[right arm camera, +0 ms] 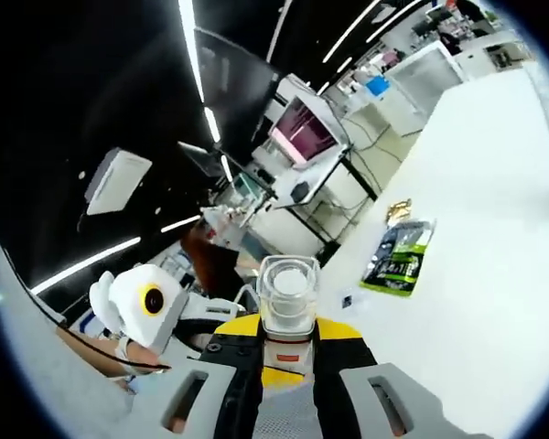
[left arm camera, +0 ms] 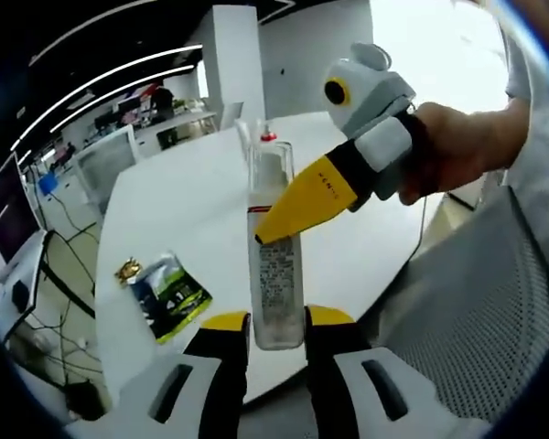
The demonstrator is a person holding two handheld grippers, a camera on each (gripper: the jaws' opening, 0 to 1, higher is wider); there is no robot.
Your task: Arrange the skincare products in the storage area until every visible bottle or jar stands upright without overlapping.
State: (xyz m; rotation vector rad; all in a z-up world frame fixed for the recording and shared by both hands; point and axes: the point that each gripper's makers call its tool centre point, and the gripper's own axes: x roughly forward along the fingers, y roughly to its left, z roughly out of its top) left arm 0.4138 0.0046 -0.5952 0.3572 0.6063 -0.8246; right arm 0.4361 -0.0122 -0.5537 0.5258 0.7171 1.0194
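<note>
Gripping the tall clear plastic bottle [left arm camera: 276, 247] at both ends, the left gripper [left arm camera: 277, 322] is clamping its base while the right gripper [right arm camera: 287, 331] is closing on its cap toward twelve o'clock; it is risking a twist or slip over the white table [left arm camera: 192, 210].

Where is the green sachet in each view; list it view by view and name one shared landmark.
Left gripper view: green sachet lies lower left on the white table.
Right gripper view: it lies right of centre, near the table edge.
Shared landmark: the clear bottle.

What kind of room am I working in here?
Most likely an open-plan office or lab: a large white table, desks with a monitor and trailing cables, and long strip lights on a dark ceiling.
</note>
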